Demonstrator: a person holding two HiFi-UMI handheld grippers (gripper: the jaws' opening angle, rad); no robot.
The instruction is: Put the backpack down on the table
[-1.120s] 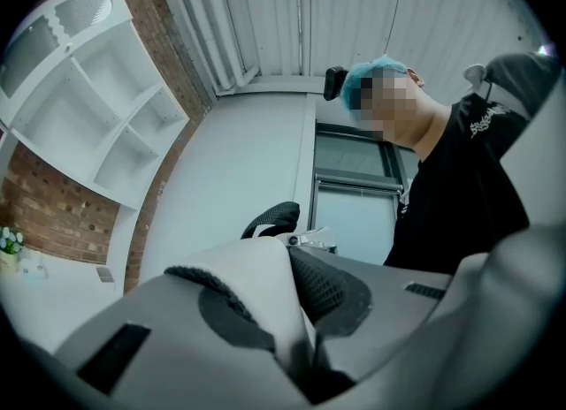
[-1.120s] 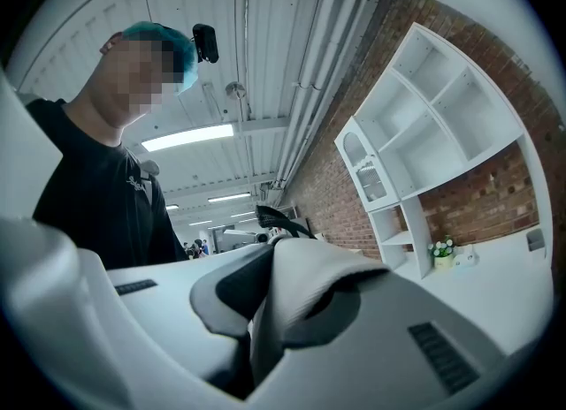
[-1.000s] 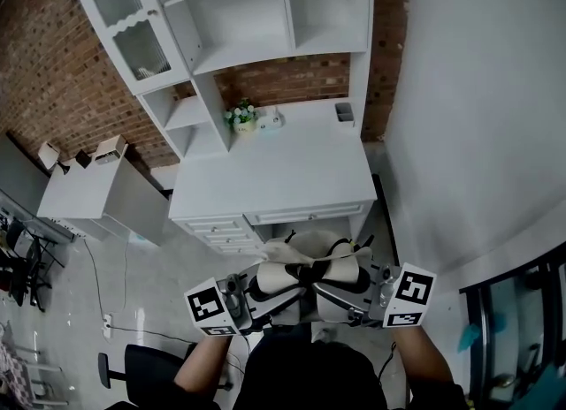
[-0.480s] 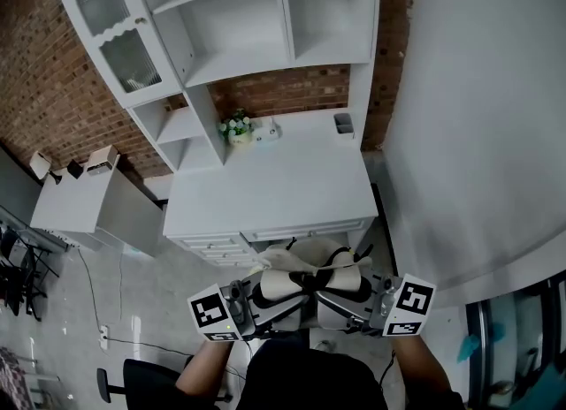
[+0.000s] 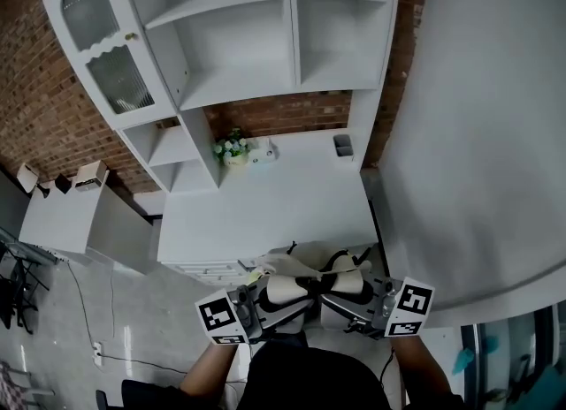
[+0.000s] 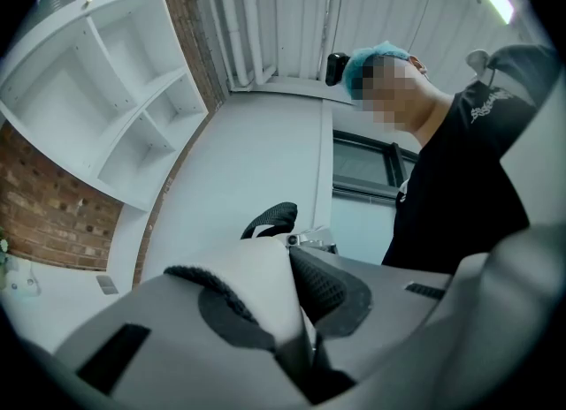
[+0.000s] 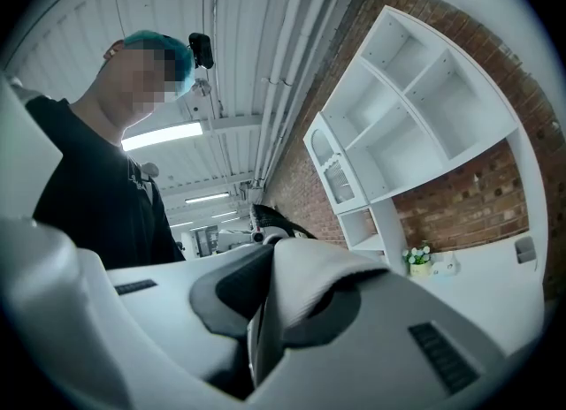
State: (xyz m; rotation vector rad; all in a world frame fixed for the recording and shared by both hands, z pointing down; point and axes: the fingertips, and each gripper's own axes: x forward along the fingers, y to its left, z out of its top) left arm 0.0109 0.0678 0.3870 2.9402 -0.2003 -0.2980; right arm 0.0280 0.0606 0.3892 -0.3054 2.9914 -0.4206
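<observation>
The backpack [image 5: 311, 277], white with black straps, hangs between my two grippers just in front of me, over the front edge of the white table [image 5: 265, 209]. My left gripper [image 5: 258, 304] is shut on a white strap with black mesh padding [image 6: 256, 289]. On the other side my right gripper [image 5: 355, 304] pinches a matching white strap [image 7: 305, 280] between its jaws. In both gripper views the jaws [image 6: 296, 333] [image 7: 263, 333] press the fabric flat. The backpack's lower part is hidden behind the grippers and my arms.
A white hutch with open shelves [image 5: 256, 37] and a glass-door cabinet [image 5: 95, 50] rises at the table's back. A small flower pot [image 5: 232, 148] and a grey cup [image 5: 343, 144] stand near the brick wall. A lower grey table [image 5: 75, 223] is at the left, a white wall [image 5: 478, 134] at the right.
I have moved toward the table with the backpack held in both grippers. The backpack, a step short of the drawers before, now overlaps the table's front edge. The grips look unchanged.
</observation>
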